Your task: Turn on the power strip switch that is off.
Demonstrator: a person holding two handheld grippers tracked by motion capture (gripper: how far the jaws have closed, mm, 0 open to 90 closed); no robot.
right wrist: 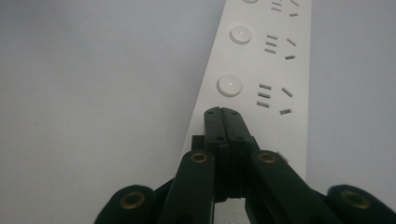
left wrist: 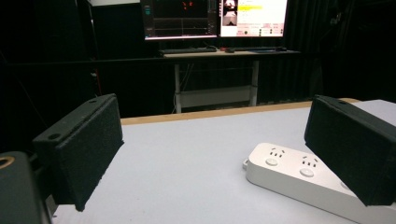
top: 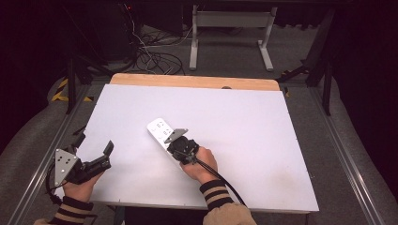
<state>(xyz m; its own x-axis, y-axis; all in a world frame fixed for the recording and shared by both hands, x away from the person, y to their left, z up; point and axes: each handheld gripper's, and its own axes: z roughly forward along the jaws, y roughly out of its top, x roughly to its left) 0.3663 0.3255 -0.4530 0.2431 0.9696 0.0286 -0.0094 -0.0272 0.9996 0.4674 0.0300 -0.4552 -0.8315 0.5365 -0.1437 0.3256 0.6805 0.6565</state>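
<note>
A white power strip (top: pixel 160 130) lies slanted near the middle of the white table (top: pixel 244 140). It has round buttons beside its sockets. My right gripper (top: pixel 172 141) is shut with nothing between its jaws. In the right gripper view its closed tip (right wrist: pixel 224 112) sits over the power strip (right wrist: pixel 261 70), just below a round button (right wrist: pixel 229 85); whether it touches I cannot tell. My left gripper (top: pixel 94 146) is held at the table's front left, open and empty. In the left gripper view its wide jaws (left wrist: pixel 210 154) frame the power strip (left wrist: pixel 299 173), which lies farther off to the right.
The far table edge is a wooden strip (top: pixel 192 81). Beyond it stand a white desk frame (top: pixel 230 23) and loose cables (top: pixel 152 58) on the floor. Metal rails (top: pixel 347 159) run along both table sides. Lit monitors (left wrist: pixel 215 18) glow in the dark background.
</note>
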